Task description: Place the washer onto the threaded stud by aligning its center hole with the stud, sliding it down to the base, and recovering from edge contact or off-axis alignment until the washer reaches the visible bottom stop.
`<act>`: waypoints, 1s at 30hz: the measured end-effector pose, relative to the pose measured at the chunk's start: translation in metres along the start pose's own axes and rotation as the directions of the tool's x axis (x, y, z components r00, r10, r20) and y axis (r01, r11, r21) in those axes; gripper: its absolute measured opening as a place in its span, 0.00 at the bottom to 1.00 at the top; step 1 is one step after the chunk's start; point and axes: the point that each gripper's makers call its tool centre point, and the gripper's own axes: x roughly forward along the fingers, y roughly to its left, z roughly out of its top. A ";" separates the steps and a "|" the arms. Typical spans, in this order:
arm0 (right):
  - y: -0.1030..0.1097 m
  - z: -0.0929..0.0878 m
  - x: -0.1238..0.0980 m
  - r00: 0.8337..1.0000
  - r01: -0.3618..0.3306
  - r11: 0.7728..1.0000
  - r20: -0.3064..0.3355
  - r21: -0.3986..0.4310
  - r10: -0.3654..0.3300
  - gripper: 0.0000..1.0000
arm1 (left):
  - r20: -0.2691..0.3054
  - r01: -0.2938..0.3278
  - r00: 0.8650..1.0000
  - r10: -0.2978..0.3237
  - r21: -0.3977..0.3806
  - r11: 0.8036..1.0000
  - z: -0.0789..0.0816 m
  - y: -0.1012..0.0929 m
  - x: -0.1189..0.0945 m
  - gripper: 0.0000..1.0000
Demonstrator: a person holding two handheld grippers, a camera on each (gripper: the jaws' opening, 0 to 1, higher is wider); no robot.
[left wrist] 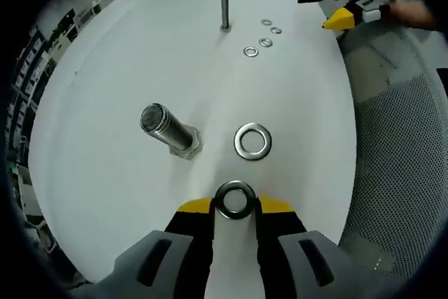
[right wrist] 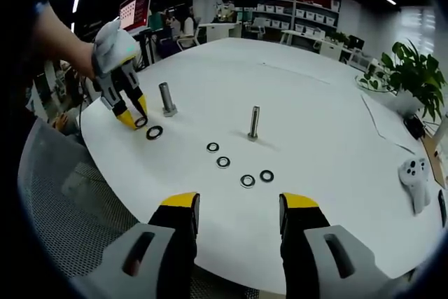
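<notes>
— While we hold the washer (left wrist: 235, 199) in the left gripper (left wrist: 235, 208), which way does the big stud (left wrist: 168, 129) lie from it?

— Up and to the left of the washer in the left gripper view, near but apart. Our jaws are closed in on the washer's rim, and its hole faces the camera.

— And the stud's long axis?

— It stands on its hex base on the table (left wrist: 105, 166), its threaded top leaning toward the lens. We judge that to be the fisheye and our own tilt, with the stud upright on the table. So the washer's hole must come over the stud's top and lie flat to it before we slide down.

— What sits right of the stud?

— A spare washer (left wrist: 253, 141) lies flat on the table, just beyond the held one. Farther off stand a thin stud (left wrist: 225, 13) and four small washers (left wrist: 260, 36) to its right.

— Which hand is nearer the big stud?

— The left, plainly. In the right gripper view it sits beside the stud (right wrist: 166, 99) at the table's far left edge. The right gripper (right wrist: 239, 215) hangs at the near edge, well apart from the stud, jaws spread wide and holding nothing.

— So the move is the left's?

— We think so: lift, carry left over the stud, level the washer, then lower.
</notes>
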 end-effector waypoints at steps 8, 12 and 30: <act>0.000 0.000 0.000 1.000 0.001 1.000 -0.001 0.001 -0.001 0.48 | -0.048 0.008 0.999 -0.008 0.004 1.000 -0.007 -0.001 -0.002 0.21; 0.000 0.000 0.000 1.000 0.003 1.000 -0.002 0.003 -0.003 0.48 | -0.067 0.011 0.998 -0.013 -0.038 0.999 -0.006 0.000 -0.001 0.22; -0.002 0.001 -0.001 1.000 0.012 1.000 0.005 0.008 -0.012 0.48 | -0.112 0.000 0.994 -0.002 -0.019 1.000 -0.007 -0.003 0.000 0.20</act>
